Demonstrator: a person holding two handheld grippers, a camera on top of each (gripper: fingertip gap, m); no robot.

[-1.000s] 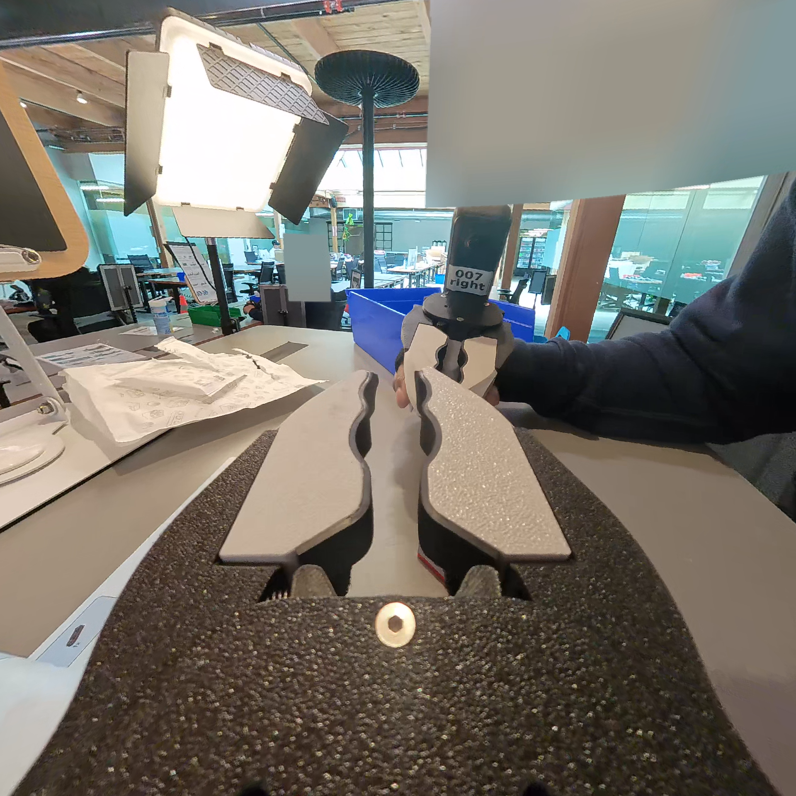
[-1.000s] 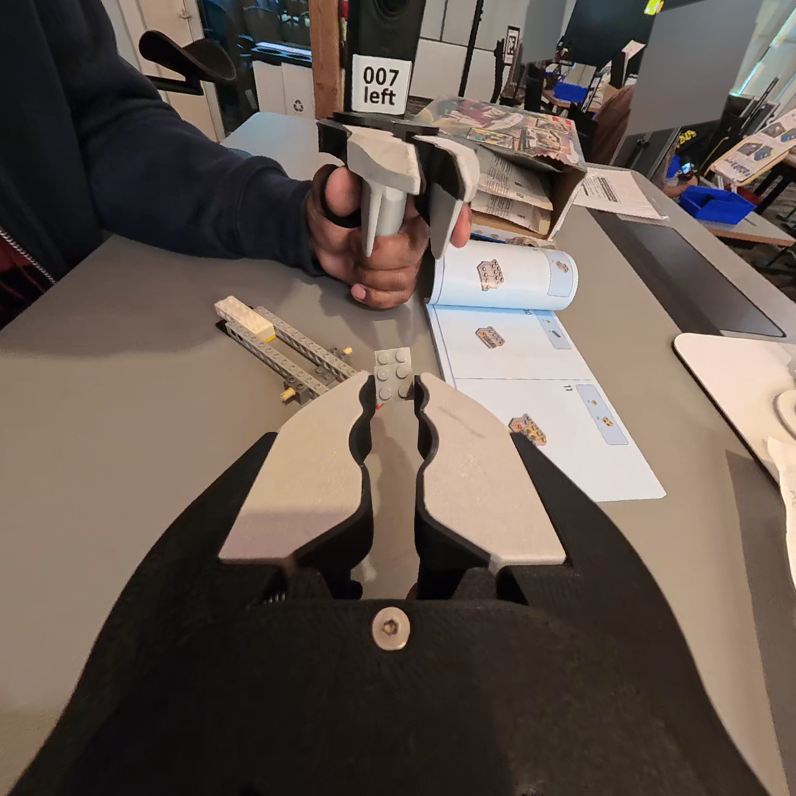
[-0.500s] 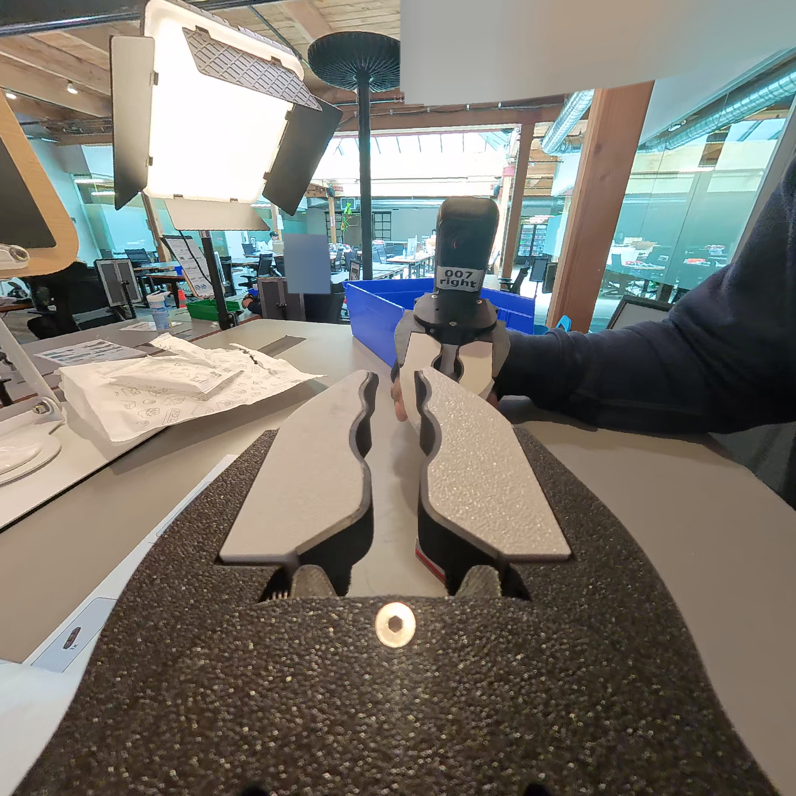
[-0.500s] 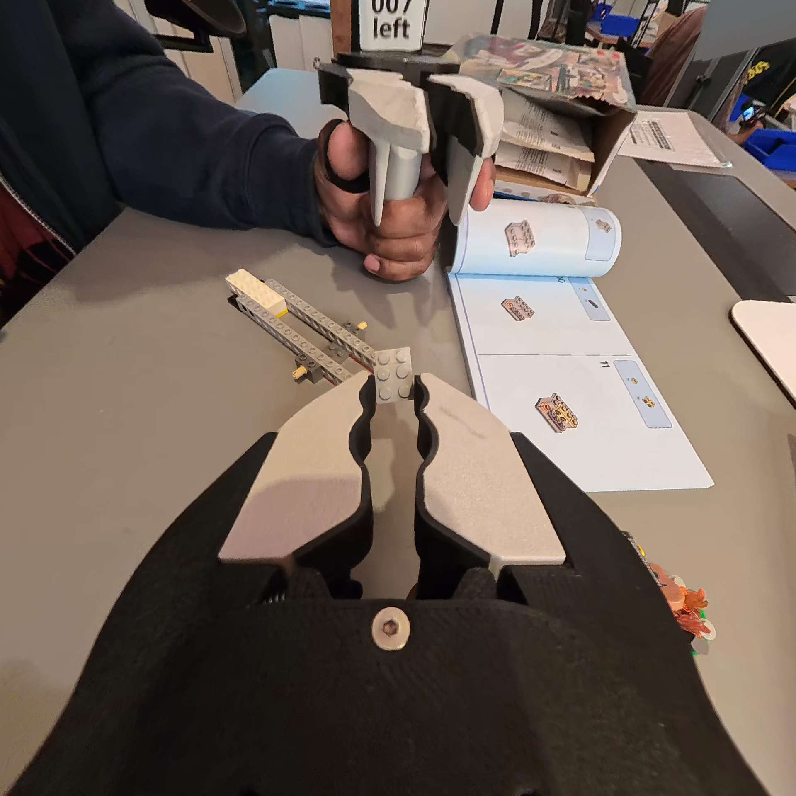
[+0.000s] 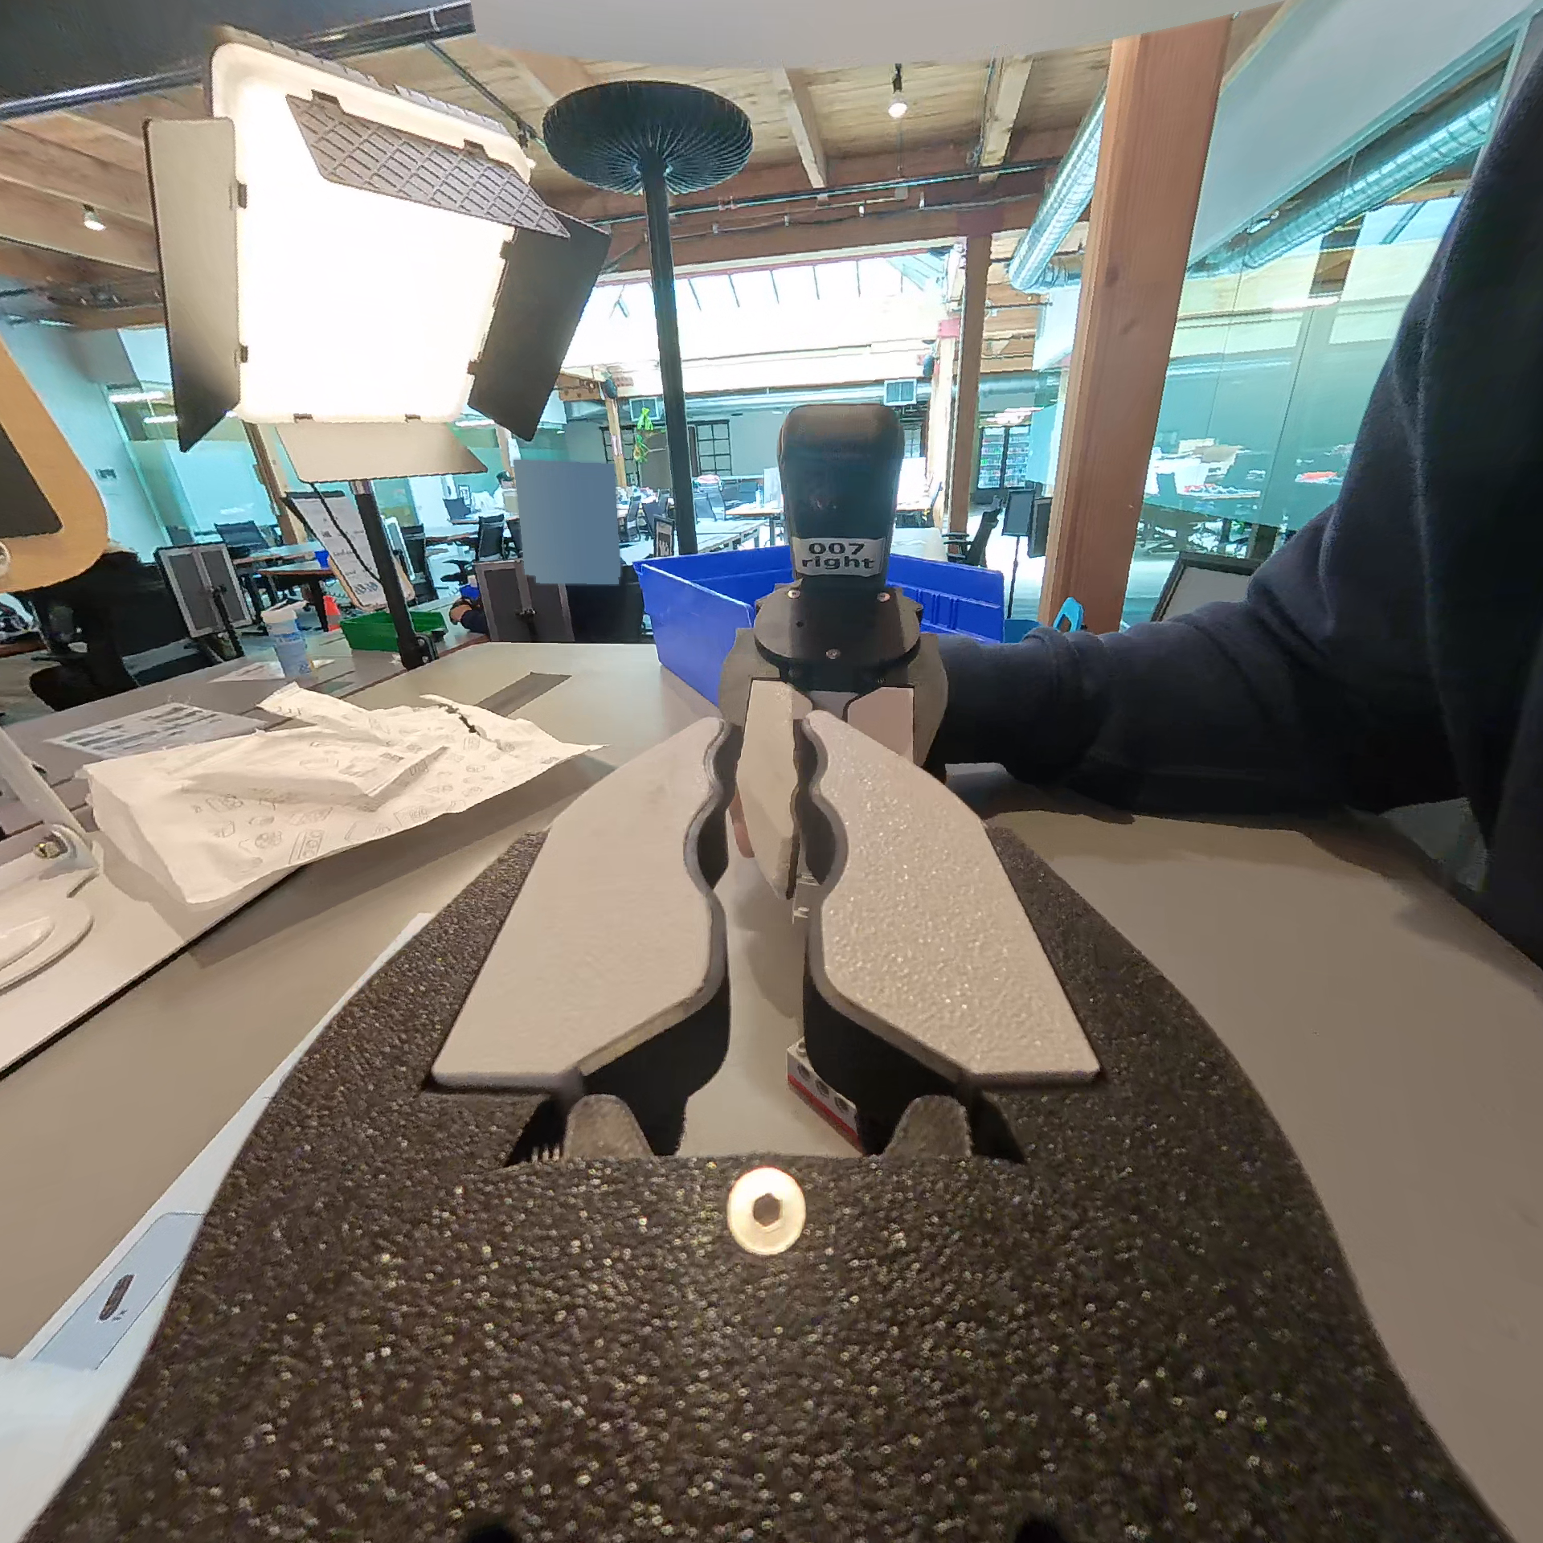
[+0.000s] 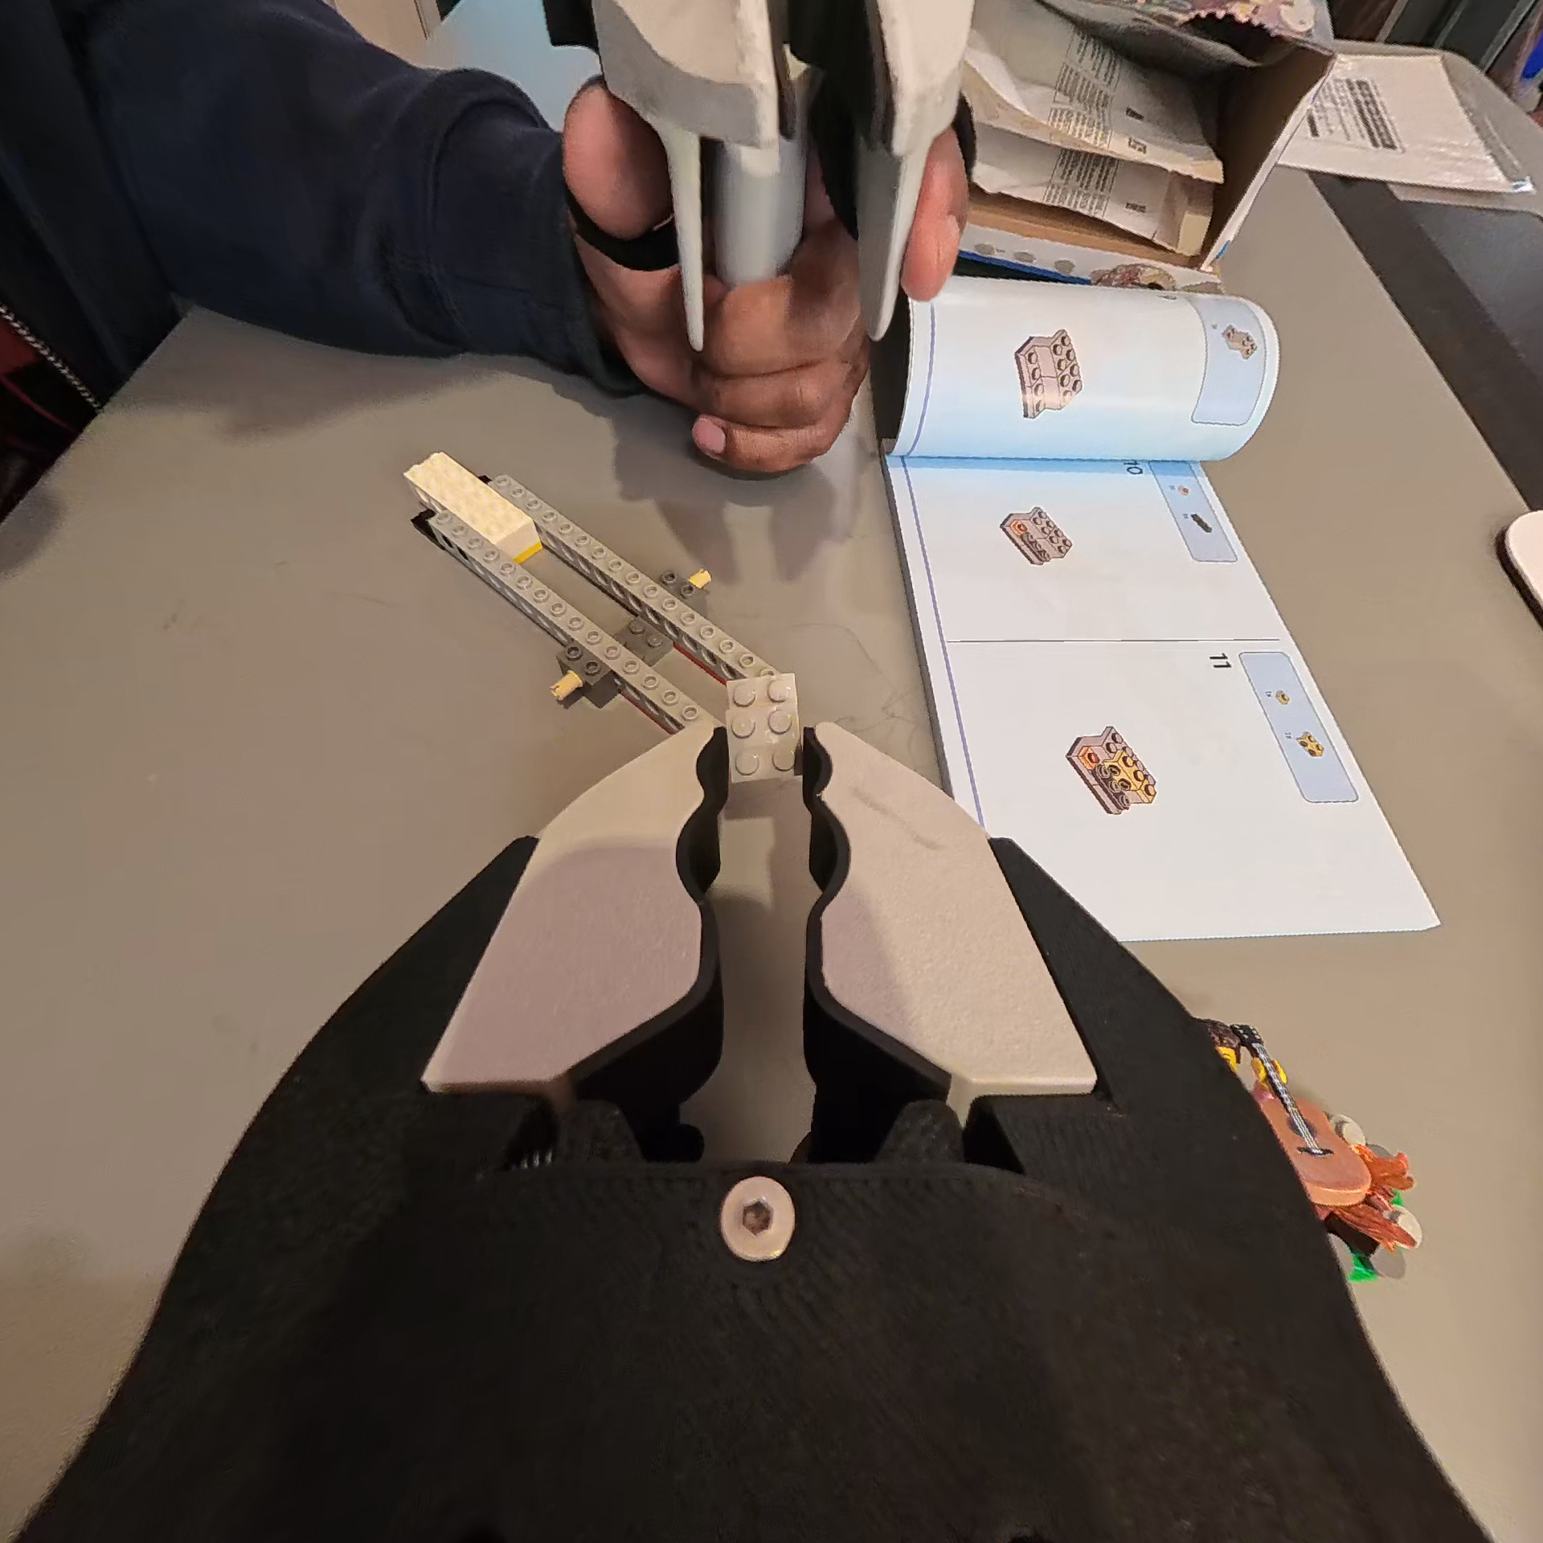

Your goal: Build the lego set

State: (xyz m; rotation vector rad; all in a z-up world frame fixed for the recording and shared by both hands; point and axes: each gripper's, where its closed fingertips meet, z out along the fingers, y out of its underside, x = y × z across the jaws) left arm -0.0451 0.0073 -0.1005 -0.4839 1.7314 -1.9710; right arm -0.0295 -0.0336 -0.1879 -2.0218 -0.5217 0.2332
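Observation:
My right gripper (image 6: 761, 739) is shut on a small light grey studded brick (image 6: 761, 718), which it holds at its fingertips just over the near end of two long grey studded beams (image 6: 601, 601). The beams lie joined on the grey table, with a white brick at their far end. My left gripper (image 5: 764, 735) is open and holds nothing. In the right wrist view it (image 6: 785, 326) hangs above the table just beyond the beams, held by a hand. In the left wrist view the right gripper (image 5: 793, 835) points at it from close by.
An open instruction booklet (image 6: 1127, 685) lies right of the beams, with a cardboard box of papers (image 6: 1169, 125) behind it. A small toy guitar and coloured bits (image 6: 1327, 1169) lie at the near right. A blue bin (image 5: 710, 601), white paper bags (image 5: 275, 785) and a lamp panel (image 5: 359, 250) also show. There is about 10 centimeters between the tips of the two grippers.
My right gripper has carried the grey brick forward to the near end of the beams and closer to the left gripper. The left jaws have narrowed a little on nothing.

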